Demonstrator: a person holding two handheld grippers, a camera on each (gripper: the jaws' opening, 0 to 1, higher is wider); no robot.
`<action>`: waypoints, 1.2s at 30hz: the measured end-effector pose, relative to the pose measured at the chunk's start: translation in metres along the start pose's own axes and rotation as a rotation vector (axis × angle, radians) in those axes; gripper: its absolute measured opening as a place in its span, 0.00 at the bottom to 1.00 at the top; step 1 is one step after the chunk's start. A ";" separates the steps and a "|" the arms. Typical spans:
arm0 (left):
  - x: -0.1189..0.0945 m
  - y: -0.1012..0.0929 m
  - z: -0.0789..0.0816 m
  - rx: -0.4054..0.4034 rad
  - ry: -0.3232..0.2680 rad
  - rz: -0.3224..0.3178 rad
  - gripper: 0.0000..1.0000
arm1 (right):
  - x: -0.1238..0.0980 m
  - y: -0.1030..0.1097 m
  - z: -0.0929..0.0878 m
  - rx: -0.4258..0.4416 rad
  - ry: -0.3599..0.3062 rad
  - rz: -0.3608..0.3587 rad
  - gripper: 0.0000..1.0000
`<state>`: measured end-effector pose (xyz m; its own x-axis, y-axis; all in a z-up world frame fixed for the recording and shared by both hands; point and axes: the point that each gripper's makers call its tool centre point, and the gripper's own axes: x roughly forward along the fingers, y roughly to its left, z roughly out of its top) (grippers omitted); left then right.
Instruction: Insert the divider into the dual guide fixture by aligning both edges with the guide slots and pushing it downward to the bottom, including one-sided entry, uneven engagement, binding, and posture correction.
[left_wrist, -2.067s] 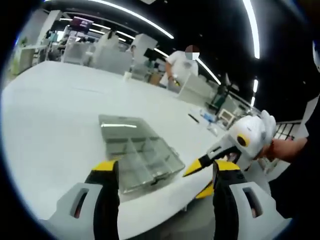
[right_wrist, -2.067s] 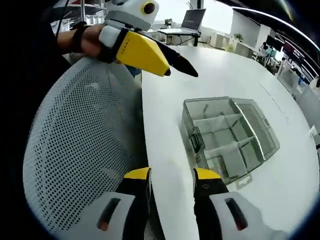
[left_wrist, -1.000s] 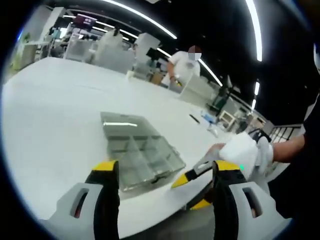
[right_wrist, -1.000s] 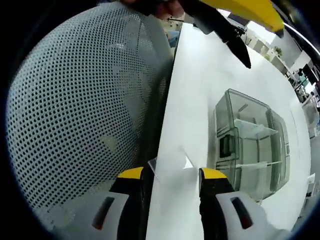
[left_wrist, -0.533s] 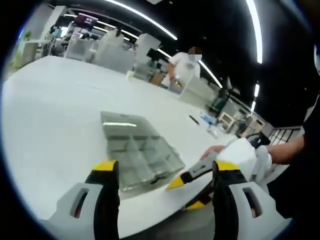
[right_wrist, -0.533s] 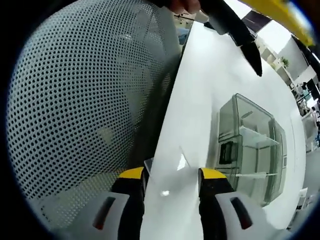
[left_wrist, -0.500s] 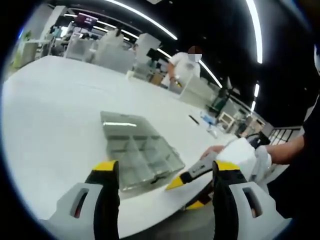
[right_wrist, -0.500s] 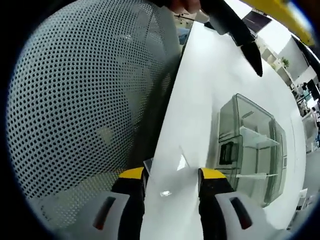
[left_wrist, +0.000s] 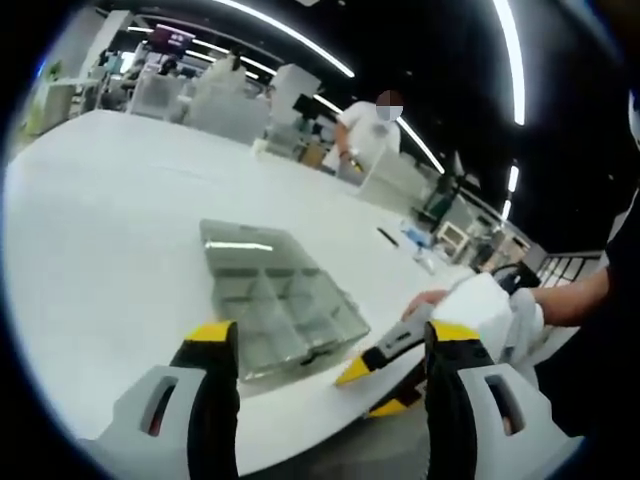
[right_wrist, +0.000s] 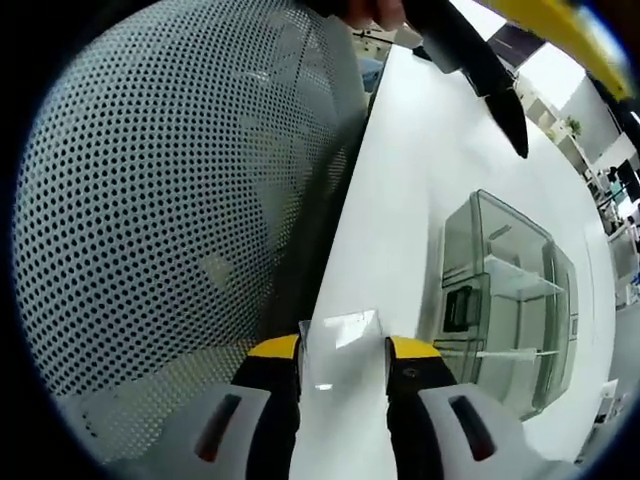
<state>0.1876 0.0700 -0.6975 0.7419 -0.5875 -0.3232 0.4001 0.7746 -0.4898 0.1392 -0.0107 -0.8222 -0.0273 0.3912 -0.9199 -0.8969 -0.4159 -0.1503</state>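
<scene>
right claw (right_wrist: 342, 350) closed on clear divider (right_wrist: 340, 328) | at table (right_wrist: 420, 190) edge | fixture (right_wrist: 505, 290) beside | perforated chair (right_wrist: 150, 200)

Worktop: a broad white worktop (left_wrist: 110, 220) spreads over the left and centre of the left gripper view; in the right gripper view it runs up the right half.
Ceiling: dark, crossed by long curved light strips (left_wrist: 505, 55) at the top of the left gripper view.
Far room: white desks and cabinets (left_wrist: 235, 110) line the upper left; a purple-lit screen (left_wrist: 168, 42) hangs above them.
Person: someone in a white shirt (left_wrist: 365, 135) stands at upper centre.
Chair: a grey perforated mesh chair back (right_wrist: 150, 200) covers the left half of the right gripper view.
</scene>
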 end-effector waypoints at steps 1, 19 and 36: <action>0.000 0.000 0.000 0.000 0.001 0.000 0.73 | 0.000 0.000 0.000 0.005 -0.001 0.001 0.28; 0.001 -0.002 -0.001 0.008 0.009 -0.009 0.73 | -0.011 -0.005 0.002 0.107 -0.051 -0.020 0.28; 0.001 -0.005 -0.001 0.017 0.013 -0.018 0.72 | -0.032 -0.013 0.014 0.258 -0.191 -0.064 0.28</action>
<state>0.1860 0.0651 -0.6967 0.7274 -0.6042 -0.3253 0.4224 0.7679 -0.4815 0.1451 -0.0065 -0.7854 -0.0280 0.5665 -0.8236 -0.9810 -0.1738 -0.0862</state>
